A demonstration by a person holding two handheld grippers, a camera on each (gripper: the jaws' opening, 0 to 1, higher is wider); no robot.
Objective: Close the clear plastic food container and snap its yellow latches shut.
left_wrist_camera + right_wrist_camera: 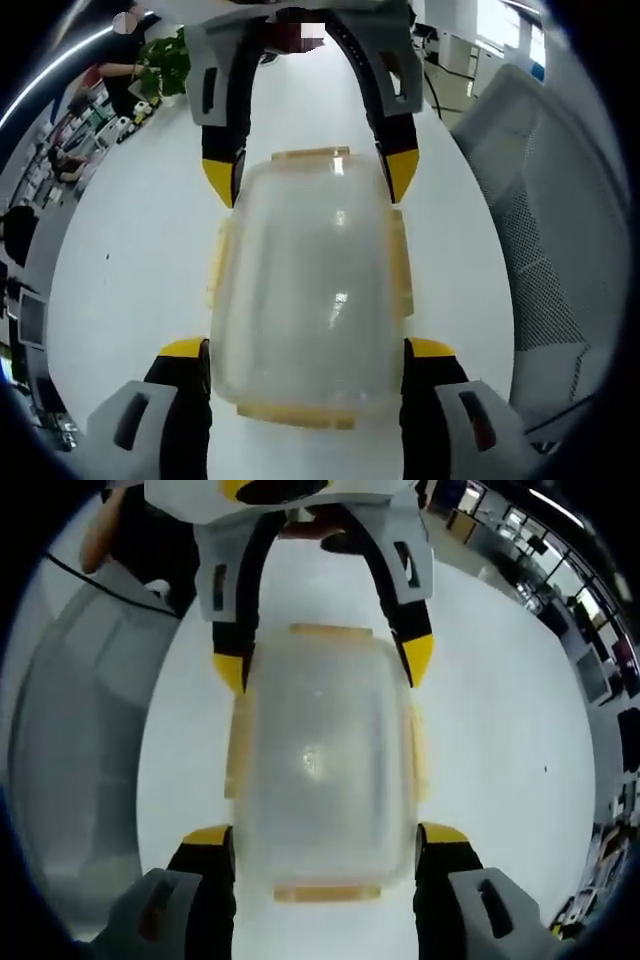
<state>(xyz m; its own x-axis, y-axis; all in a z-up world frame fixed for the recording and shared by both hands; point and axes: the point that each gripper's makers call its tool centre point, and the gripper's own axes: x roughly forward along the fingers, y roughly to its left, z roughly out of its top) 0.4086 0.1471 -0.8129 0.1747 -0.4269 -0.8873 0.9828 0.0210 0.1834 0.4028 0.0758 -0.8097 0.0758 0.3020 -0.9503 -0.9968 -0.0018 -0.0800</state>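
Clear plastic food container (305, 300) sits flat on the white counter (130, 260), lid on top, between the two hand-held grippers, which face each other from opposite ends.

Left hand-held gripper (305, 350): jaws wide open, yellow tips straddling the near end of the box, one on each long side, close to the walls; contact cannot be told. Right hand-held gripper (325, 835): same posture at the other end, jaws spread, holding nothing that I can confirm. Each gripper also appears at the far end of the other's view.

Yellow latches (400, 265) on the long sides and both short ends look splayed outward rather than folded down, so I judge them unsnapped, though the lid appears seated.

Handling judgement: box looks empty, so light, and liable to skid on the smooth counter. Walls thin and glossy, likely to flex under a squeeze. Better to press each latch flap near its outer edge while the other gripper braces the opposite side. A mesh chair (540, 230) stands beside the counter.
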